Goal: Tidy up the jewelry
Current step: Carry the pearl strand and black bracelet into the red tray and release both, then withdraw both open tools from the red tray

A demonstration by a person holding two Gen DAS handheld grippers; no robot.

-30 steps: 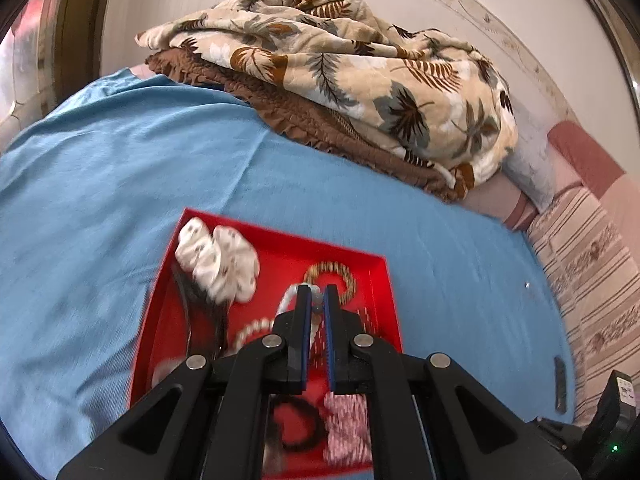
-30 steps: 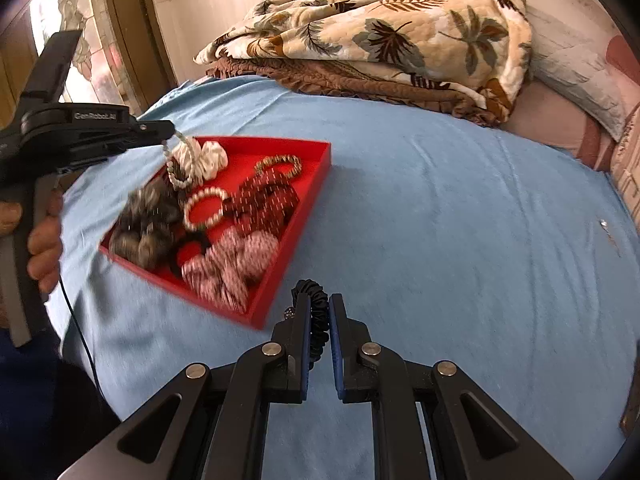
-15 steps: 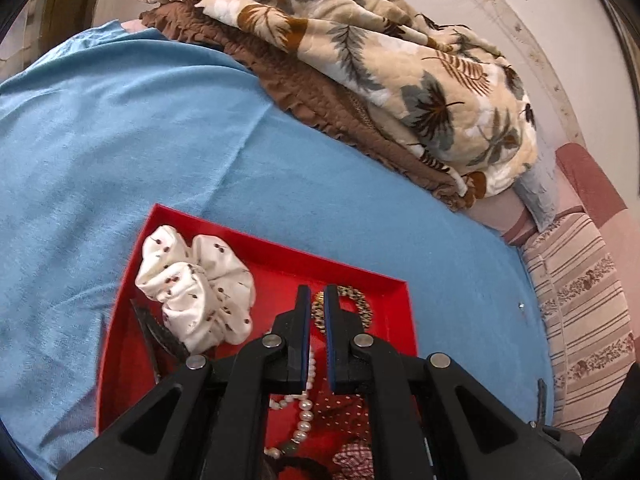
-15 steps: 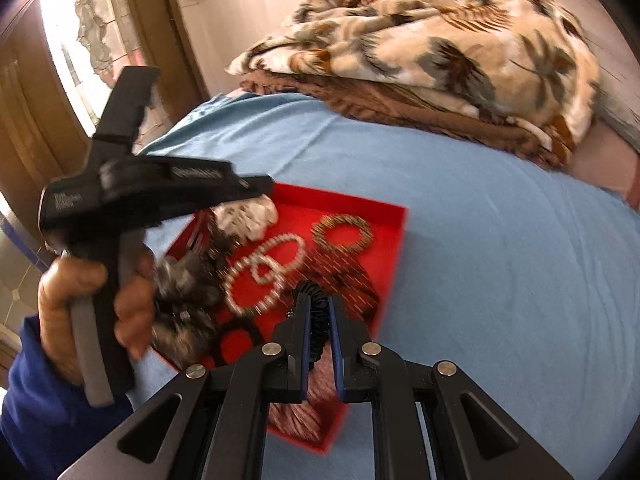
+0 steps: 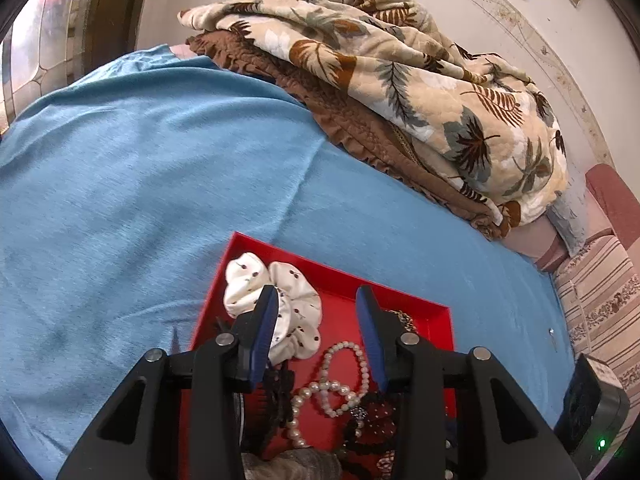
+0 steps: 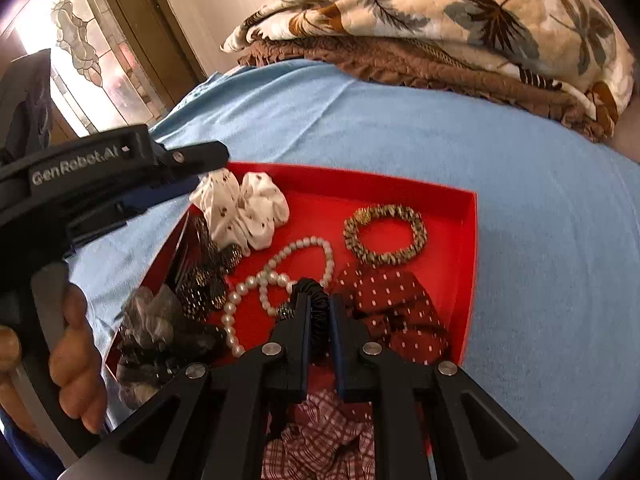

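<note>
A red tray (image 5: 404,295) (image 6: 468,248) lies on the blue bed sheet. In it lie a white scrunchie (image 6: 244,208) (image 5: 296,312), a pearl necklace (image 6: 280,276) (image 5: 340,380), a gold bead bracelet (image 6: 384,236), a dark red dotted scrunchie (image 6: 396,308) and several dark hair pieces. My left gripper (image 5: 318,332) is open and empty above the tray's left part; it also shows in the right wrist view (image 6: 176,184). My right gripper (image 6: 318,316) is shut on a black coiled hair tie (image 6: 316,300) over the middle of the tray.
A folded leaf-print blanket (image 5: 400,64) on a brown quilt lies at the far side of the bed. A striped cushion (image 5: 600,292) is at the right. A black device with a green light (image 5: 592,412) lies at the right edge. A door with stained glass (image 6: 80,48) is at the left.
My left gripper has opened and let go of the pearl necklace, which now lies in the tray. My right gripper has carried the black hair tie from the sheet to above the tray.
</note>
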